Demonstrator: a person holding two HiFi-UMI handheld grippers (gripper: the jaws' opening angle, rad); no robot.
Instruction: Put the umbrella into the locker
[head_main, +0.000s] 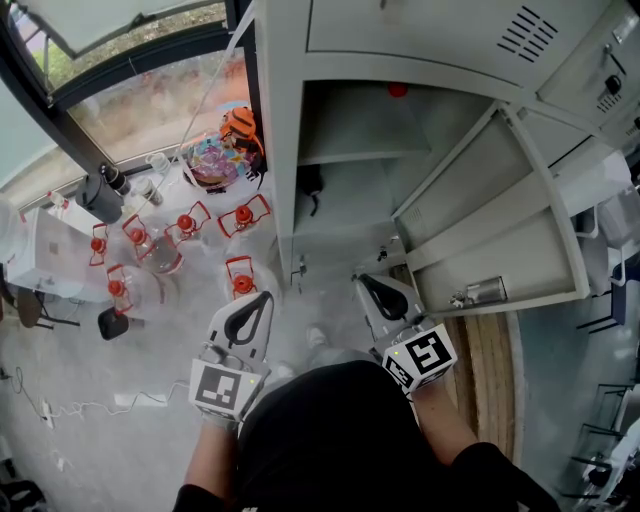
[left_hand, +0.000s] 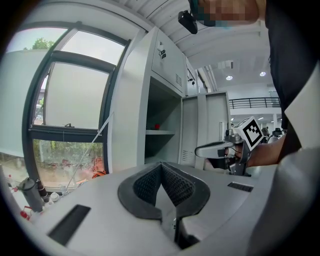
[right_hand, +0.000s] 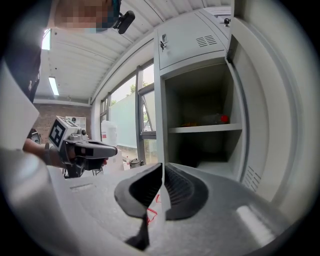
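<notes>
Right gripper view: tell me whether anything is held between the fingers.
No. The right gripper has its fingers shut against each other, with nothing between them.

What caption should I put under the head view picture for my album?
Left claw and right claw, both shut and empty, face the open locker; red-capped bottles stand beside it.

Locker rm / staff area in a big indus. bldg. Grey metal locker (head_main: 275, 100) w/ open door (head_main: 500, 250), tall windows (left_hand: 75, 95). Corrugated ceiling (right_hand: 85, 55) w/ strip light (right_hand: 52, 86).
</notes>
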